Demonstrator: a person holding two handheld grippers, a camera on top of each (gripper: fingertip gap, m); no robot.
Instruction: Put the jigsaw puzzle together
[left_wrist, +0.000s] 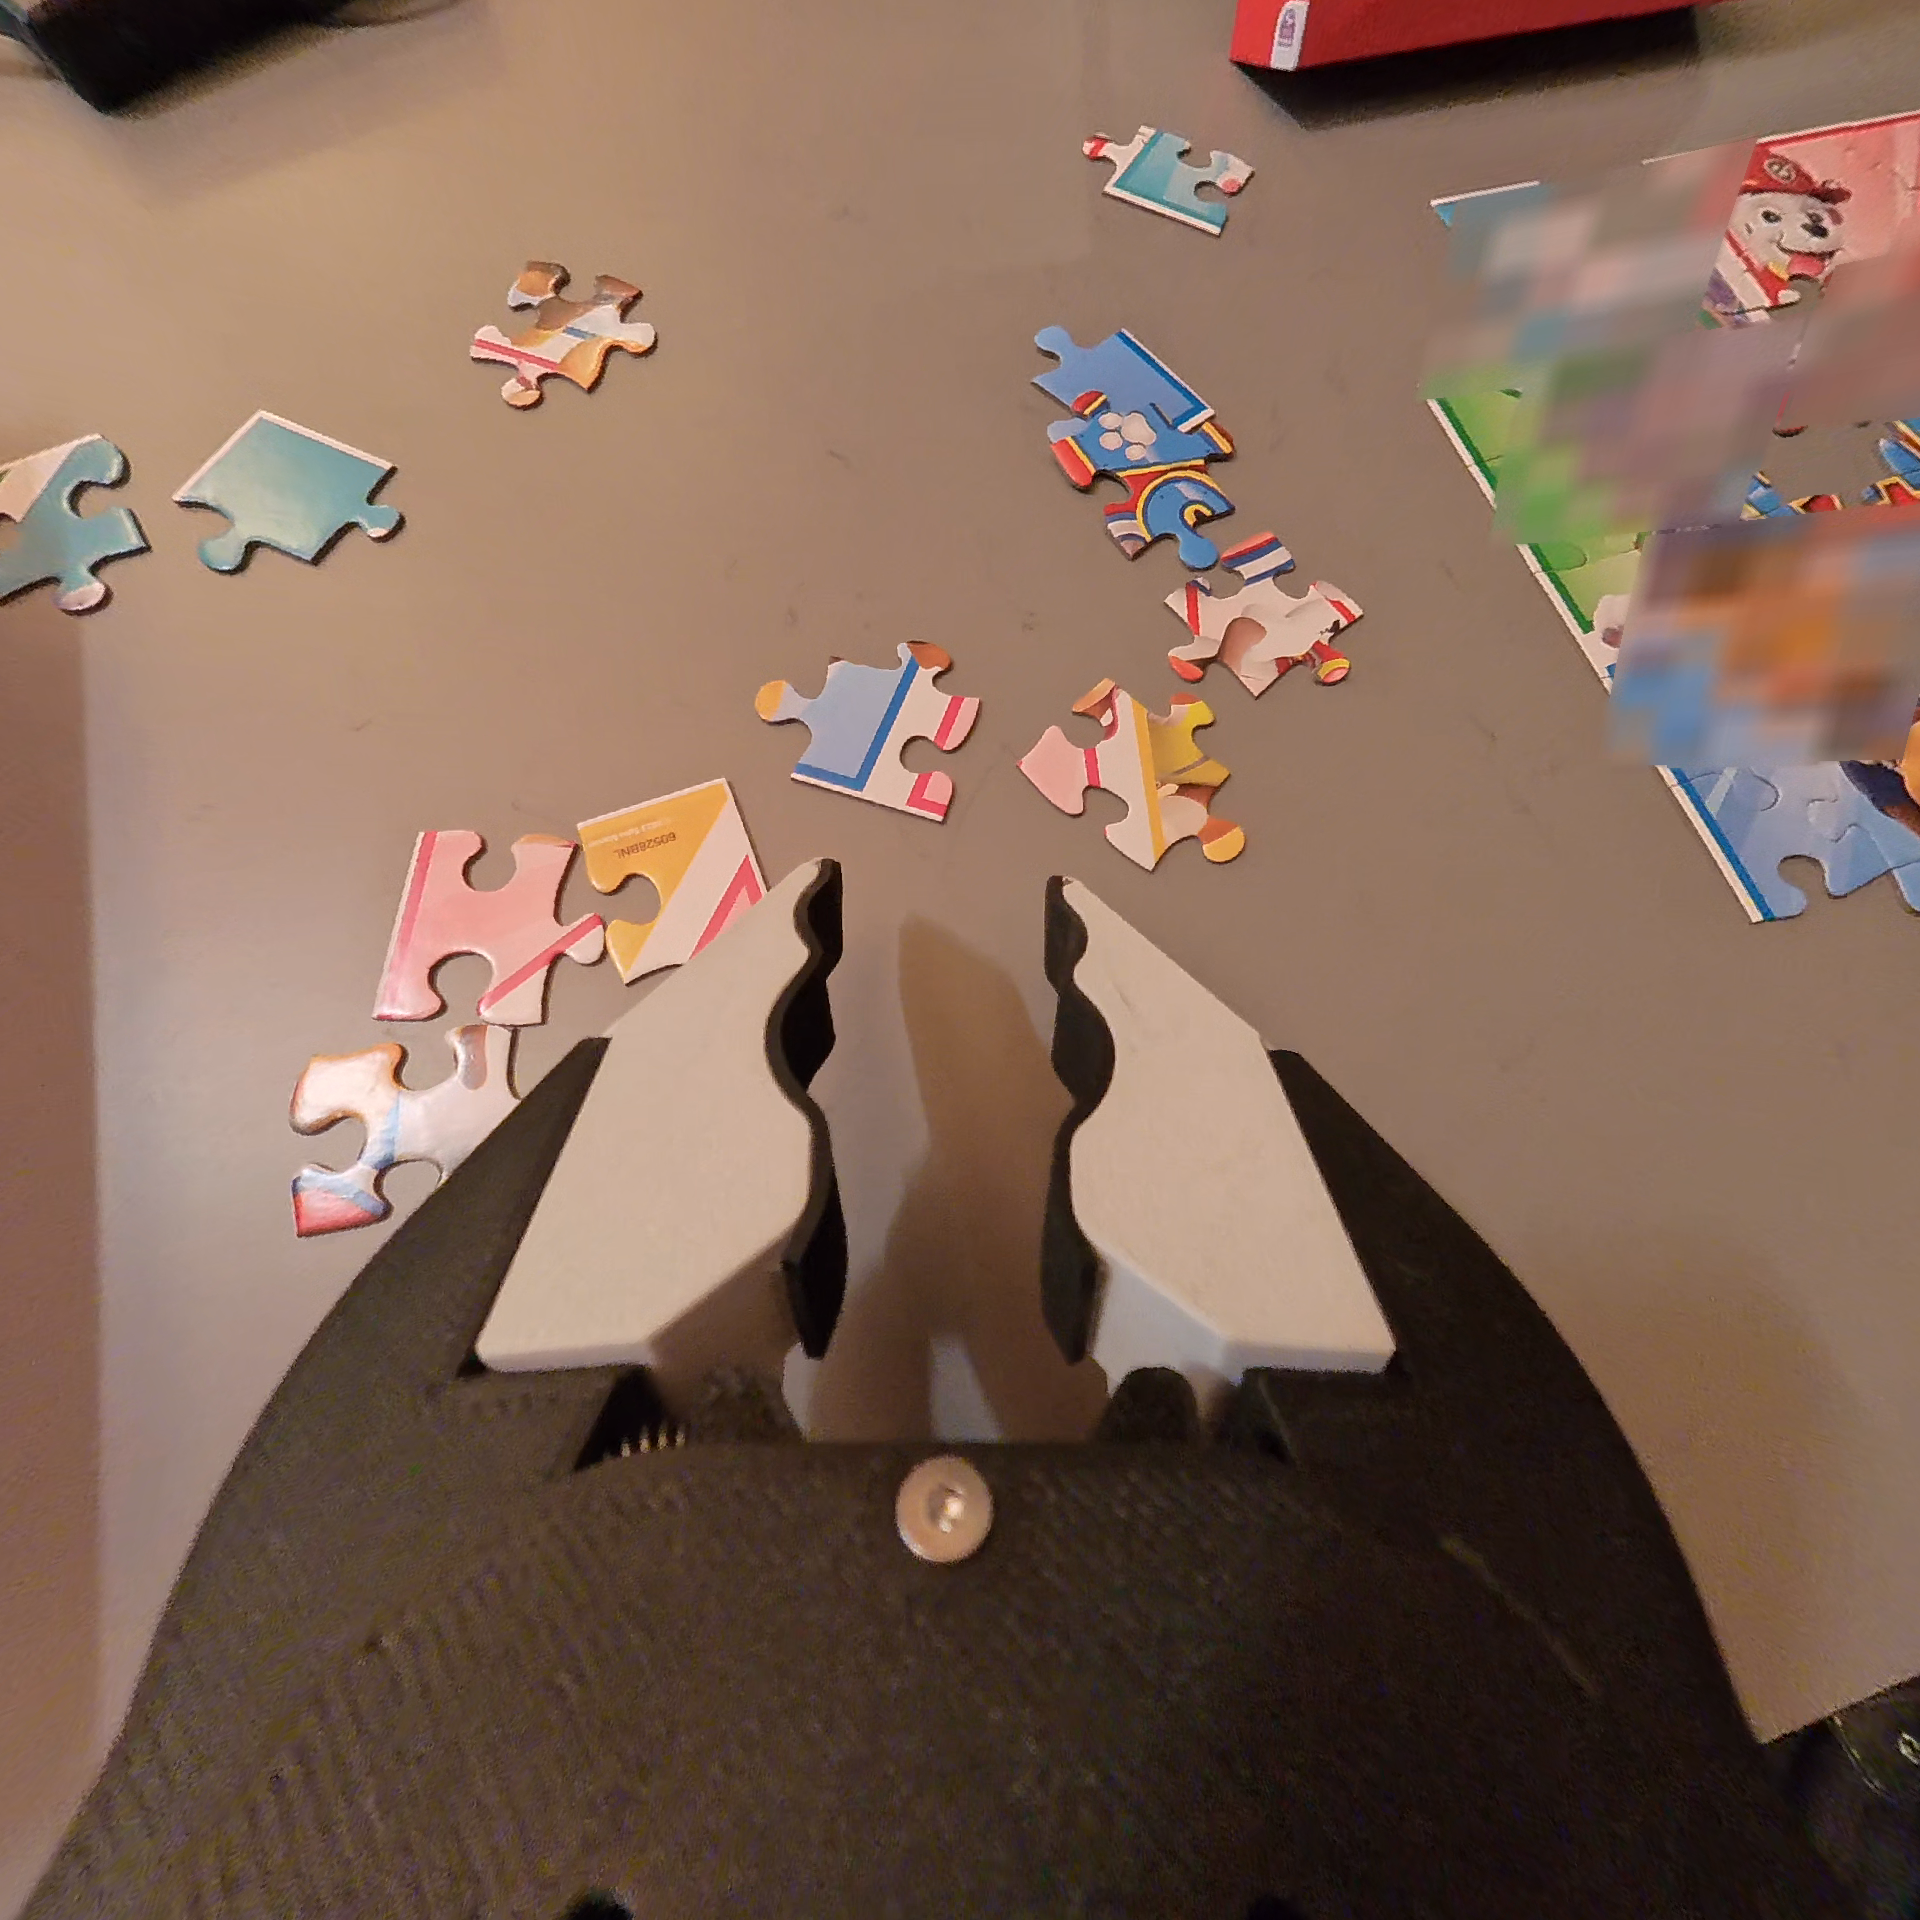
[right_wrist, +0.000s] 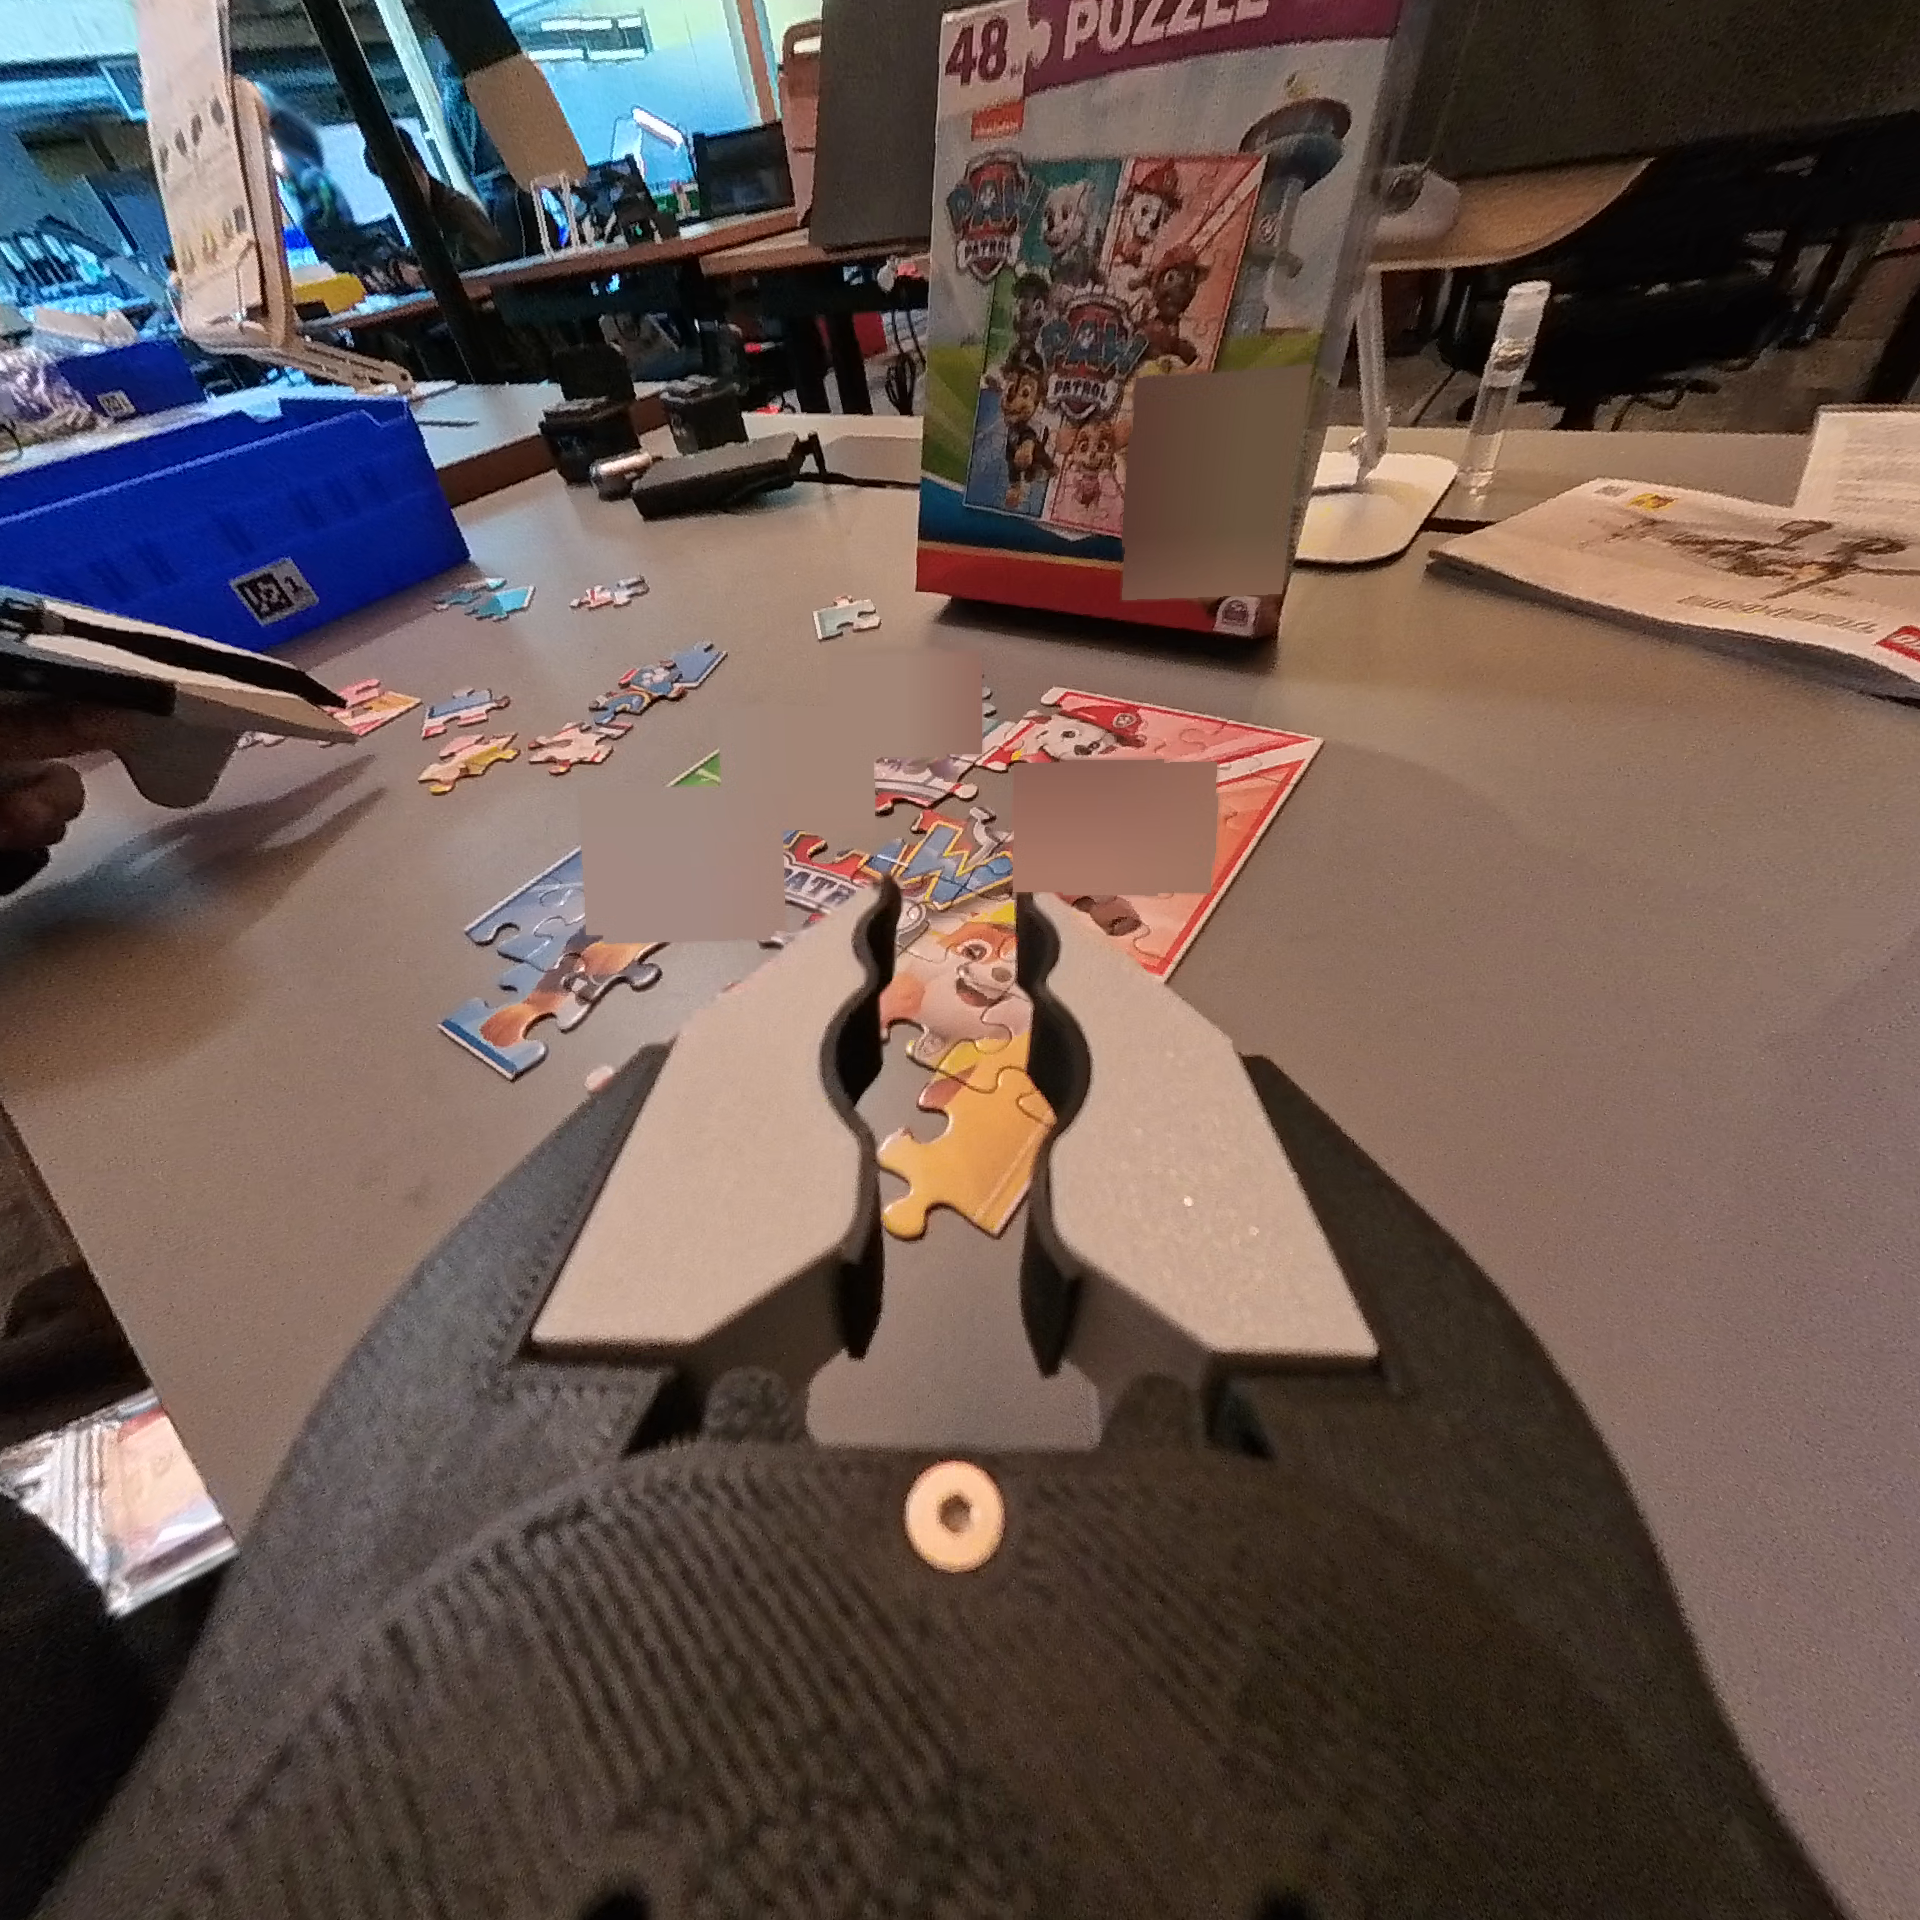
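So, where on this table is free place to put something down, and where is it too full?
Bare table lies right of the left gripper, below the part-built puzzle; also between that puzzle and the booklet. It is crowded left of and ahead of the left gripper, among loose pieces.

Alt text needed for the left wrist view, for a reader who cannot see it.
The left gripper hangs open and empty over a grey table, its left finger overlapping a yellow-and-white puzzle piece. About a dozen loose pieces lie scattered ahead, with a partly assembled puzzle at the right edge and a red box at the top.
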